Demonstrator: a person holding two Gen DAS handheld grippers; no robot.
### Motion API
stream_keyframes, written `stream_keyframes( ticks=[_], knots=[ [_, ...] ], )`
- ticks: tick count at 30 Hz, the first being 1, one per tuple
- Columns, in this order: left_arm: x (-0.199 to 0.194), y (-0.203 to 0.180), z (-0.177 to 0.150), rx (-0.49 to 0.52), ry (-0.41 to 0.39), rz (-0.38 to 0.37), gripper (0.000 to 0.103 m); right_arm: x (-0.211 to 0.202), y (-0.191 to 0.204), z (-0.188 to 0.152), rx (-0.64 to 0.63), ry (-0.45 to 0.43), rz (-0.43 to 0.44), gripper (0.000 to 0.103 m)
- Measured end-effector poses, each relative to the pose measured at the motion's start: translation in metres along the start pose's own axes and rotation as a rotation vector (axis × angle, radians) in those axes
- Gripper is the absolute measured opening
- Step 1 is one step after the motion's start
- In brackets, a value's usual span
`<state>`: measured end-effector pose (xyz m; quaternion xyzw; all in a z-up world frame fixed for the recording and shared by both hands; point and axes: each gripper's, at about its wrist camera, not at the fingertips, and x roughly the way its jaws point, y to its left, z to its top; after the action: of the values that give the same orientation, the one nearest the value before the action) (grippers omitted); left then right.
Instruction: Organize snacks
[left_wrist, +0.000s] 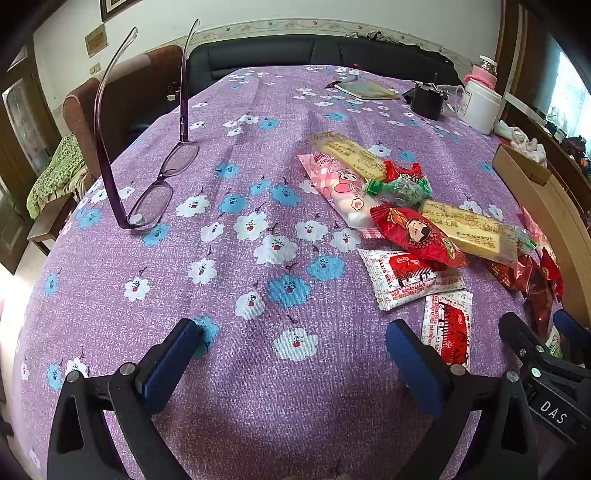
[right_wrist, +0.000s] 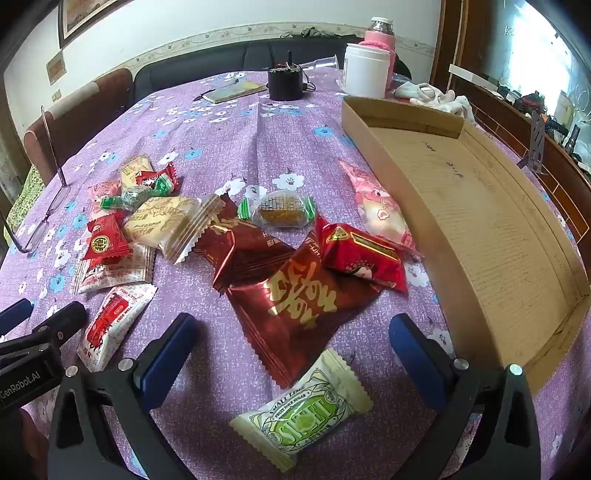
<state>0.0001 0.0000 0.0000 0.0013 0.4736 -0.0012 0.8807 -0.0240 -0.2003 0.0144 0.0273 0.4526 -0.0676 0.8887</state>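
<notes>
My right claw (right_wrist: 293, 334) spread wide, holding nothing, hovering over tablecloth (right_wrist: 229, 147). Green-and-cream packet (right_wrist: 301, 410) lies between its fingers; dark red foil bag (right_wrist: 299, 299) just beyond. Cardboard tray (right_wrist: 491, 221) to right, nothing in it. My left claw (left_wrist: 293, 338) also wide, over bare cloth; red-and-white sachet (left_wrist: 448, 328) beside right finger. Snack pile (left_wrist: 406, 206) further out. Glasses (left_wrist: 155, 192) far left.

Landmark: cardboard tray (right_wrist: 491, 206), walls low, open on top.
Left of tray: snack packets (right_wrist: 295, 291) crowd the tablecloth (left_wrist: 258, 110).
Beyond tray: white jar (right_wrist: 365, 70), black cup (right_wrist: 286, 83).
Far left of tray: eyeglasses (left_wrist: 155, 184) stand upside down, bare cloth around.
</notes>
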Motion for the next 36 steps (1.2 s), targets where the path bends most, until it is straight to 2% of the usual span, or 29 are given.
stream_keyframes(
  ticks=[30, 36],
  knots=[
    [0.0000, -0.0003, 0.0000, 0.000, -0.002, 0.002, 0.103, 0.0002, -0.0005, 0.0001, -0.001, -0.001, 0.002, 0.103],
    [0.0000, -0.0003, 0.0000, 0.000, -0.002, 0.002, 0.103, 0.0009, -0.0035, -0.0005, -0.054, 0.010, 0.045, 0.103]
  ],
)
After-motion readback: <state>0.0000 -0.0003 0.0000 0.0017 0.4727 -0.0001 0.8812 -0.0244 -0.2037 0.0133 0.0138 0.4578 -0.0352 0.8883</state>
